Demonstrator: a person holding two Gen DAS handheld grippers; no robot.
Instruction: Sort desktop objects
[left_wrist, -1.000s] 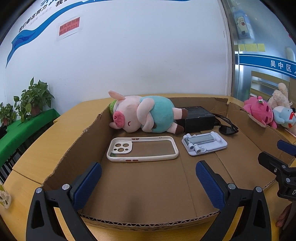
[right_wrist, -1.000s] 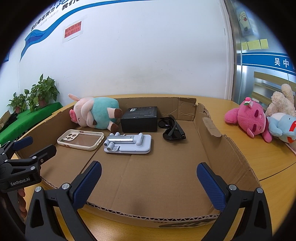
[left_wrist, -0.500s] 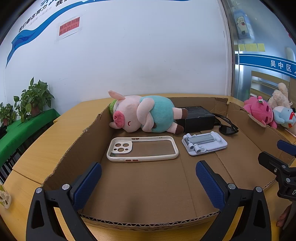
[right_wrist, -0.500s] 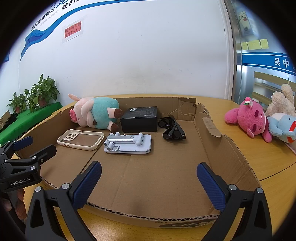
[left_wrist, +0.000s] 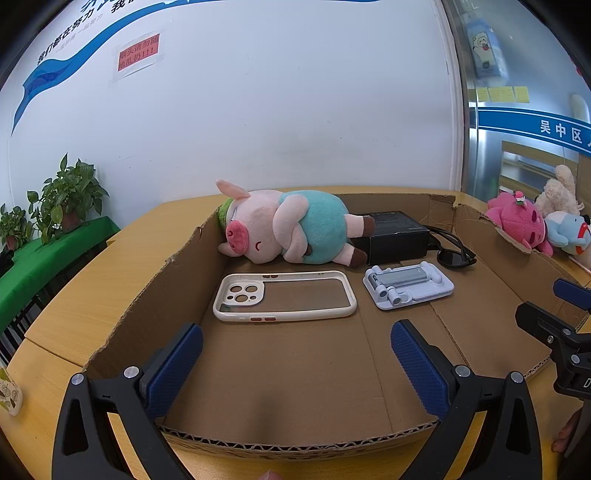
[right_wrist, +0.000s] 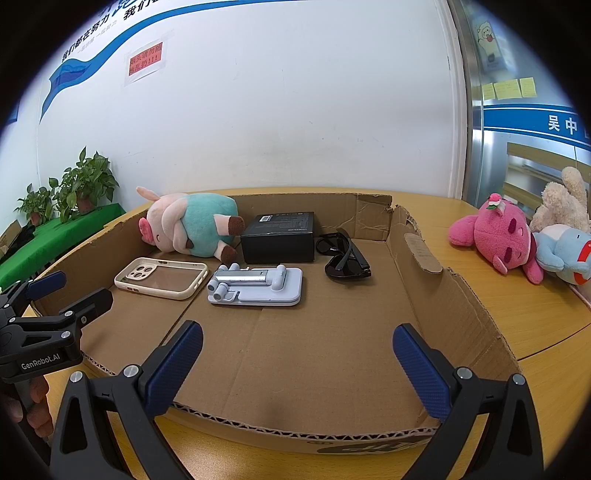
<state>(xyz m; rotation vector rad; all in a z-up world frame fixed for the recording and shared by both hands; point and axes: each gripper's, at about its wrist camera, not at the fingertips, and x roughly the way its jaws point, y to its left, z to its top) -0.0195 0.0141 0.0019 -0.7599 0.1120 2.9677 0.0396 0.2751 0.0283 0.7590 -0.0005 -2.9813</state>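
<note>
A shallow cardboard tray (left_wrist: 140, 295) (right_wrist: 454, 295) lies on the wooden table. In it are a plush pig (left_wrist: 288, 230) (right_wrist: 192, 230), a cream phone case (left_wrist: 284, 295) (right_wrist: 162, 277), a grey-blue folding phone stand (left_wrist: 408, 286) (right_wrist: 258, 286), a black box (left_wrist: 397, 236) (right_wrist: 280, 236) and black sunglasses (left_wrist: 452, 253) (right_wrist: 345, 260). My left gripper (left_wrist: 295, 362) is open and empty over the tray's near edge. My right gripper (right_wrist: 297, 363) is open and empty over the same edge, further right.
A pink plush (right_wrist: 498, 236), a light blue plush (right_wrist: 565, 251) and a beige plush (right_wrist: 565, 199) lie on the table right of the tray. Potted plants (left_wrist: 62, 199) stand on a green shelf at the left. A white wall is behind.
</note>
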